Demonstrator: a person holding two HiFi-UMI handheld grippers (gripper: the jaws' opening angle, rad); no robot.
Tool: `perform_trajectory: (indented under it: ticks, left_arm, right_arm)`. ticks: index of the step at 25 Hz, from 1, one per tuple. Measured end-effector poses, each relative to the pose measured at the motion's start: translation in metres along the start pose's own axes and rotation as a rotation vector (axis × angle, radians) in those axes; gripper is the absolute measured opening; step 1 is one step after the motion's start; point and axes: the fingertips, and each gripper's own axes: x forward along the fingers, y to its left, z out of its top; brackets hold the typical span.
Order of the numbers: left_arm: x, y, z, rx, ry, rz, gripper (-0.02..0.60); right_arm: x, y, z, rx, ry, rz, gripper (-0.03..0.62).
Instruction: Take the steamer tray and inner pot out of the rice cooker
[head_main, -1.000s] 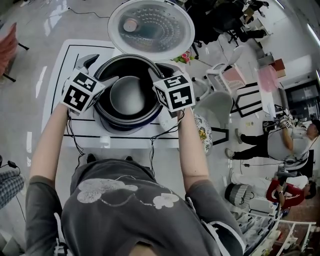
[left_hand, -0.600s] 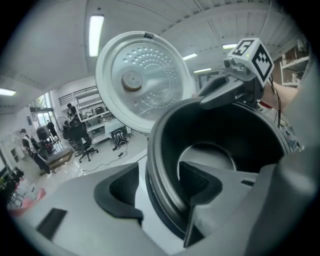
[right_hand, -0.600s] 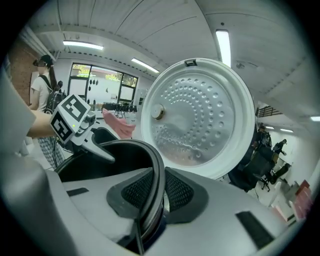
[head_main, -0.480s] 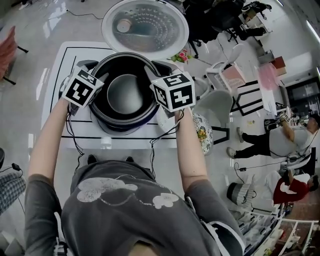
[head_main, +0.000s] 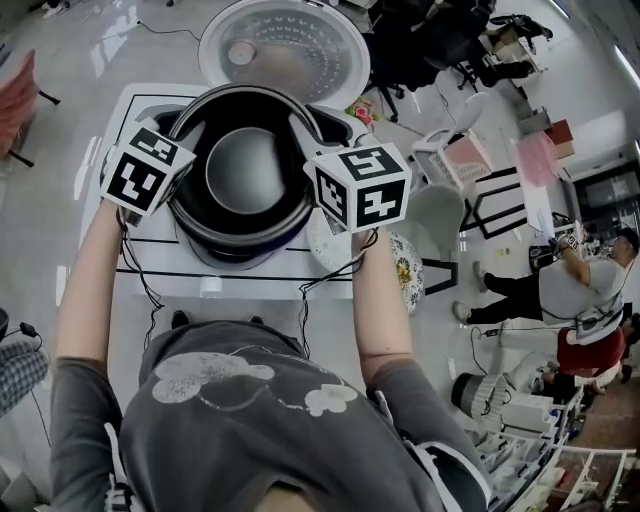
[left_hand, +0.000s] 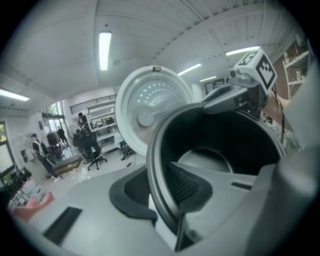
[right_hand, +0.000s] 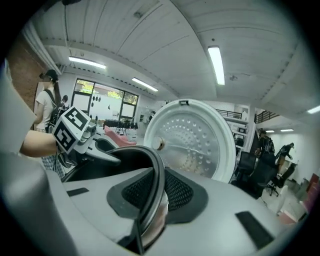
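Observation:
The dark inner pot (head_main: 245, 170) hangs just above the rice cooker body (head_main: 250, 248), held by its rim on both sides. My left gripper (head_main: 172, 130) is at the pot's left rim; its jaws are closing, with the rim (left_hand: 159, 165) between its pads (left_hand: 182, 182). My right gripper (head_main: 305, 130) is shut on the right rim (right_hand: 156, 172), one pad inside and one outside. Each gripper shows in the other's view: the right gripper (left_hand: 235, 97) and the left gripper (right_hand: 95, 147). I see no steamer tray inside the pot.
The cooker's open lid (head_main: 283, 45) stands behind the pot, with its perforated inner plate facing me. The cooker rests on a white table (head_main: 130, 100). A white round thing (head_main: 325, 245) and a floral plate (head_main: 405, 268) lie under my right arm. Chairs and people are at the right.
Left jaws went from open beside the pot to closed over its left rim. Both grippers and the pot have risen towards the camera.

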Motion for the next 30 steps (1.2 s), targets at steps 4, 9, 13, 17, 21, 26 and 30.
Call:
perform_trajectory:
  ticks: [4, 9, 13, 17, 21, 26, 30]
  left_arm:
    - [-0.036, 0.006, 0.031, -0.071, -0.108, -0.019, 0.069]
    - [-0.091, 0.020, 0.040, -0.105, -0.178, 0.038, 0.061]
    - [-0.139, 0.038, 0.021, -0.115, -0.179, 0.136, 0.061]
    - [-0.186, 0.059, -0.009, -0.152, -0.163, 0.225, 0.061]
    - [-0.224, 0.083, -0.049, -0.200, -0.140, 0.289, 0.061]
    - [-0.253, 0.105, -0.106, -0.275, -0.088, 0.350, 0.061]
    - [-0.247, 0.117, -0.160, -0.313, -0.031, 0.369, 0.063]
  right_arm:
    - [-0.015, 0.005, 0.031, -0.031, -0.080, 0.025, 0.089]
    - [-0.022, 0.035, 0.064, -0.064, -0.182, 0.096, 0.089]
    - [-0.013, 0.078, 0.085, -0.100, -0.229, 0.171, 0.089]
    - [0.001, 0.129, 0.105, -0.135, -0.258, 0.259, 0.090]
    - [0.026, 0.182, 0.116, -0.153, -0.256, 0.338, 0.089]
    - [0.067, 0.241, 0.107, -0.218, -0.194, 0.407, 0.092]
    - [0.112, 0.275, 0.067, -0.320, -0.029, 0.389, 0.101]
